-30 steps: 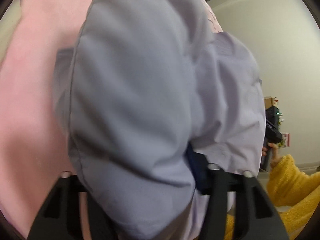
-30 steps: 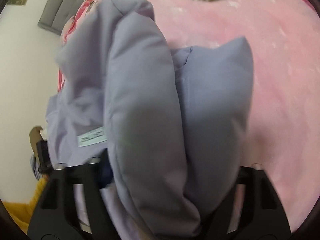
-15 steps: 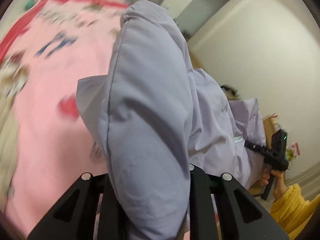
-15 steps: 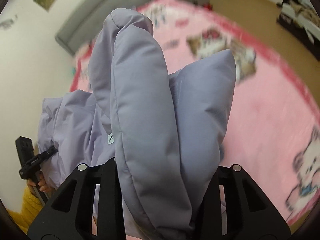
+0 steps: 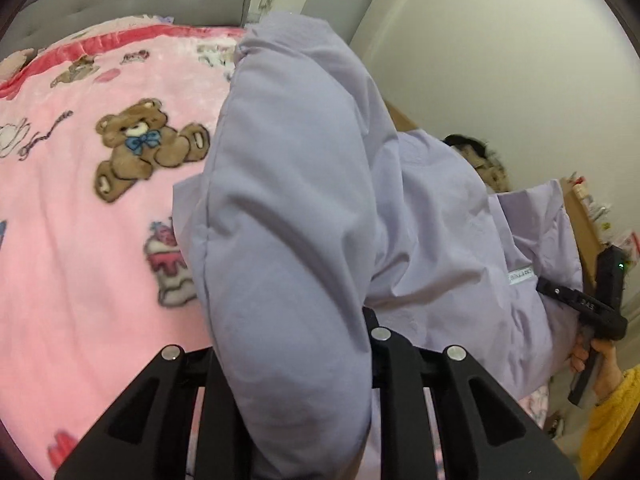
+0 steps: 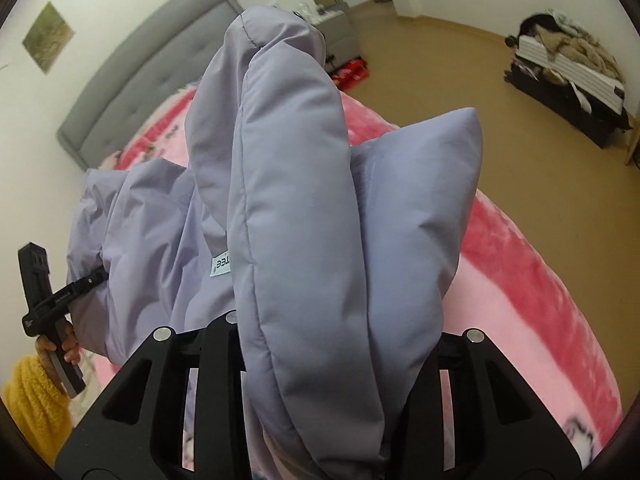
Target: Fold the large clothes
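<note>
A large lavender puffer jacket (image 5: 304,208) hangs between my two grippers above the pink bed. My left gripper (image 5: 296,344) is shut on one thick padded edge of it, which bulges up between the fingers. My right gripper (image 6: 328,344) is shut on another padded edge of the jacket (image 6: 304,200). The rest of the jacket sags between them, with a small white label (image 6: 221,266) showing. Each gripper also shows in the other's view: the right one (image 5: 592,312) and the left one (image 6: 48,300), held by hands in yellow sleeves.
A pink blanket (image 5: 80,208) with teddy bear prints covers the bed, with a grey padded headboard (image 6: 152,80) behind. White walls stand close by. A tan floor (image 6: 460,72) lies past the bed, with a dark suitcase piled with clothes (image 6: 568,76).
Both grippers have lifted the jacket up off the blanket and tilted upward. The headboard, walls and floor have come into view.
</note>
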The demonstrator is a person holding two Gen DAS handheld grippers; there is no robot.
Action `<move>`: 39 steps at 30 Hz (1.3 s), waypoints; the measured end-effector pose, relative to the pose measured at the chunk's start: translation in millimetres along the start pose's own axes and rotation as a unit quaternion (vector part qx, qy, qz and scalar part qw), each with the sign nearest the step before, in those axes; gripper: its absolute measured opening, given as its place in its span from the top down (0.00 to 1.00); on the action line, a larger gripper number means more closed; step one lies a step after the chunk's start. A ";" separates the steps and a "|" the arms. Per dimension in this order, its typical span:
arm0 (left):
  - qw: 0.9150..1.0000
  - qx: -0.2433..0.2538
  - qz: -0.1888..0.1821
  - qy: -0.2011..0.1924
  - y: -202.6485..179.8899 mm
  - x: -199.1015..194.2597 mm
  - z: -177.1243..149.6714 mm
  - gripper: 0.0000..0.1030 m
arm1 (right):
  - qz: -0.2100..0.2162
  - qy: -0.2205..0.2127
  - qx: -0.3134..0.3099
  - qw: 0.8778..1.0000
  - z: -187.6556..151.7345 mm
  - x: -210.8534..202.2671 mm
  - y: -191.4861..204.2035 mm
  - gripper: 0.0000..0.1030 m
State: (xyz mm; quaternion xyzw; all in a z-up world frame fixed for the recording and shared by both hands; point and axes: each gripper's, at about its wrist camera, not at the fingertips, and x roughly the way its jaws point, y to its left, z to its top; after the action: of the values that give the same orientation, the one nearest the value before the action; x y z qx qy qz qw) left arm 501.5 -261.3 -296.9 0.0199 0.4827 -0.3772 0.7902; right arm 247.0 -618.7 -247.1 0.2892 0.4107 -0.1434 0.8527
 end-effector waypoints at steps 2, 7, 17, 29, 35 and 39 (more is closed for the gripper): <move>1.000 0.004 0.017 0.002 -5.1 12.8 7.7 0.80 | -0.017 0.006 -0.001 1.000 6.3 17.1 -9.6 0.67; 0.999 0.015 0.051 -0.002 0.3 47.3 8.0 0.75 | -0.060 0.028 0.000 0.998 3.5 60.9 -33.7 0.62; 0.998 -0.019 -0.014 0.051 49.6 54.0 12.0 0.42 | -0.015 -0.002 0.088 0.996 0.6 49.0 -71.2 0.27; 0.997 -0.023 -0.019 -0.068 68.0 -34.6 64.2 0.11 | -0.050 -0.141 -0.136 0.979 48.7 0.3 -4.1 0.38; 0.990 0.104 0.083 -0.044 -11.4 22.9 33.2 0.11 | -0.094 -0.053 -0.202 0.973 51.7 61.2 16.2 0.63; 0.989 0.083 0.119 -0.017 -0.1 50.0 18.3 0.11 | -0.129 -0.027 -0.190 0.973 35.0 82.6 -1.1 0.63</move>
State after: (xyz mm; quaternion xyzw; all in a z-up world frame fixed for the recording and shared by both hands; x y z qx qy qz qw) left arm 527.5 -297.5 -326.0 0.1362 0.4300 -0.3192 0.8335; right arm 319.4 -641.6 -294.9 0.0629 0.4406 -0.1793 0.8773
